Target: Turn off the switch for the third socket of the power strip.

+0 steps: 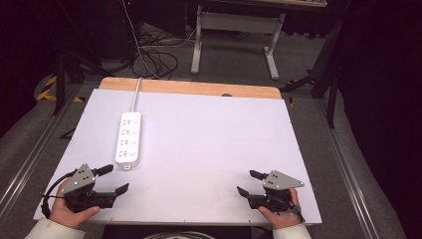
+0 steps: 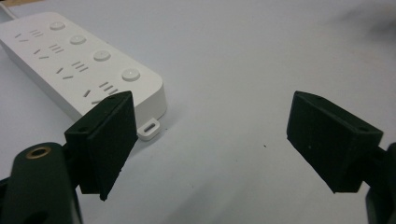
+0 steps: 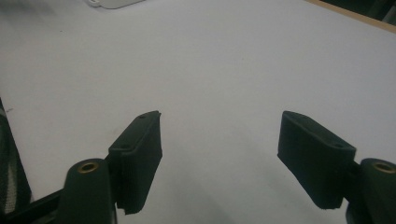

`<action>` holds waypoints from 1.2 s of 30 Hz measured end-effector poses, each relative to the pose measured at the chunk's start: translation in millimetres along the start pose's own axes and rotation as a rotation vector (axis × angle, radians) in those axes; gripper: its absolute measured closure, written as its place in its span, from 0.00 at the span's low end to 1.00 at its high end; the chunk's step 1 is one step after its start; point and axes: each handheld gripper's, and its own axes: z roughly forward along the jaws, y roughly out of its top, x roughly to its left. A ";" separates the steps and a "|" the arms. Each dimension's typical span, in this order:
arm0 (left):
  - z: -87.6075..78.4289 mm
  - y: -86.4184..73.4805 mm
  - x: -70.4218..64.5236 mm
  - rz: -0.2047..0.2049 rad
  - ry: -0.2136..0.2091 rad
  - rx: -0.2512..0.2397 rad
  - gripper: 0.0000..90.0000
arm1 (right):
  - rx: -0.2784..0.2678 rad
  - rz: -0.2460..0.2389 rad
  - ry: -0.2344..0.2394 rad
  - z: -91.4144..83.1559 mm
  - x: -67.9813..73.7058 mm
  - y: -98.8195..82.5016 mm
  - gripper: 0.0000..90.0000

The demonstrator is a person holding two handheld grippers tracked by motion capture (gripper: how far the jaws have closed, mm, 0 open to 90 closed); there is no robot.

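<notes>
On the white tabletop point(image 1: 209, 149) a rigid, light power strip point(image 1: 129, 139) invites a grasp across its narrow sides, left gripper point(image 1: 113, 180) and right gripper point(image 1: 250, 182) both wide, empty.

We see the white table point(image 1: 209, 144) evenly and brightly lit from above while the surrounding floor falls into darkness. Both gripper views look dim and soft, with faint shadows beneath the black jaws and the power strip point(image 2: 79, 65) slightly blurred.
</notes>
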 end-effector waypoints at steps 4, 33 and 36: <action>-3.5 -3.2 -1.0 -0.033 0.016 -0.008 0.18 | 0.000 0.003 0.001 0.1 -0.3 -0.2 0.34; -7.8 1.9 -1.0 -0.008 0.057 -0.051 0.18 | -0.001 0.000 0.005 0.1 -0.2 0.3 0.34; -8.3 2.0 -0.7 -0.013 0.058 -0.048 0.18 | -0.001 0.001 0.006 0.0 -0.3 0.3 0.34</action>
